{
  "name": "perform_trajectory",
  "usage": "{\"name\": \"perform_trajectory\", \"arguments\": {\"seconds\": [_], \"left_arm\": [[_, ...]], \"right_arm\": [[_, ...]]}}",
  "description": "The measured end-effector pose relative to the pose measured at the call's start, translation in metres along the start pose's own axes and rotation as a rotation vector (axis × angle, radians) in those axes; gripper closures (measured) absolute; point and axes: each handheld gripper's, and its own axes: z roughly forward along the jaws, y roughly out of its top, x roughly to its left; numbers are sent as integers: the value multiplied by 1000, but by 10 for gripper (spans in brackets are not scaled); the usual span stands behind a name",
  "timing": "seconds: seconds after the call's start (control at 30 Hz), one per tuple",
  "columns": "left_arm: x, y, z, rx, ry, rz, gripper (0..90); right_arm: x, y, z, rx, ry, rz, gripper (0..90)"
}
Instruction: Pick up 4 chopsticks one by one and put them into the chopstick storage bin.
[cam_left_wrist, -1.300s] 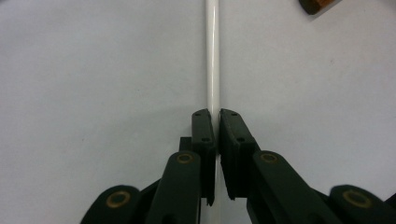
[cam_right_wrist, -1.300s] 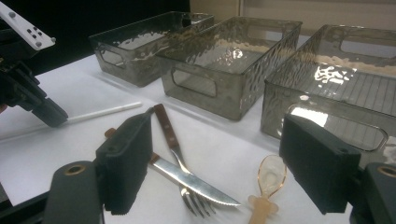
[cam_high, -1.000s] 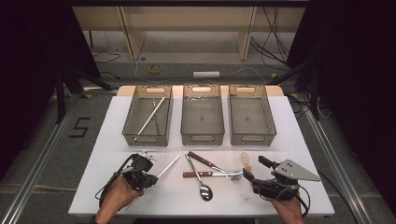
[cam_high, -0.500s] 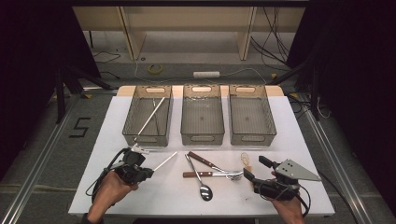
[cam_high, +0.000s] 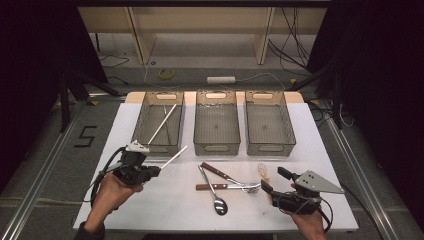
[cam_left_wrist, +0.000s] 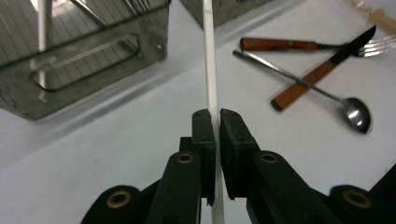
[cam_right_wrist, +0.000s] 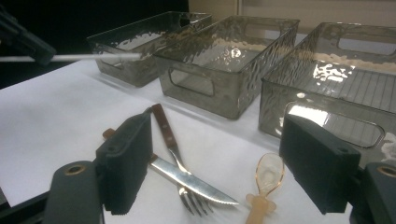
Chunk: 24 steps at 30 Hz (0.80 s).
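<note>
A: From the high view, we have the left claw (cam_high: 159, 170) closed on a white chopstick (cam_high: 174, 157), which slants up and away from its tip toward the near wall of the left bin (cam_high: 141, 125). One white chopstick (cam_high: 162, 123) already lies inside that bin, so we judge the pair half sorted.

B: And the right claw (cam_high: 274, 180)?

A: Its jaws stand wide apart with nothing between them. It sits low on the bench (cam_high: 320, 135), with the clear plastic spoon (cam_high: 263, 172) just ahead of it and the rest of the cutlery off to its left: the fork (cam_high: 227, 186), the knife (cam_high: 220, 173) and the metal spoon (cam_high: 214, 192). The middle bin (cam_high: 216, 123) and the right bin (cam_high: 268, 122) look empty to us.

B: What does the left gripper view add?

A: There the left claw (cam_left_wrist: 215, 119) pinches the chopstick (cam_left_wrist: 208, 56) tight between both jaws, and the stick runs straight ahead, past the corner of the bin (cam_left_wrist: 88, 51). To the claw's right lie the wooden-handled knife (cam_left_wrist: 322, 70), the fork (cam_left_wrist: 299, 45) and the spoon (cam_left_wrist: 327, 95), untouched.

B: And the right gripper view?

A: The right claw (cam_right_wrist: 219, 161) gapes; between its jaws we see the knife (cam_right_wrist: 194, 179) crossed with the fork (cam_right_wrist: 175, 149), and the plastic spoon (cam_right_wrist: 266, 182). Far off to the claw's left, the held chopstick (cam_right_wrist: 93, 57) hangs in front of the far bin (cam_right_wrist: 140, 39).

B: So what remains?

A: In our judgement, dropping this chopstick in, then four pieces of cutlery.
</note>
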Motion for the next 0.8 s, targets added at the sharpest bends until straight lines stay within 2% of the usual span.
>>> {"name": "perform_trajectory", "arguments": {"seconds": [0.2,0.4,0.47,0.67,0.73,0.8], "left_arm": [[16,18,0,-47,23,-14,845],[39,41,5,-108,46,-39,844],[47,48,10,-125,47,-57,844],[68,70,31,-147,69,-69,844],[75,77,36,-163,73,-89,845],[81,83,41,-165,77,-93,844]], "right_arm": [[0,0,0,-1,-1,0,267],[-1,-1,0,-2,-1,2,267],[-1,-1,0,-2,-1,2,267],[-1,0,0,-3,3,4,266],[-1,-1,0,-5,5,8,266],[-2,-1,0,-3,4,5,266]]}}
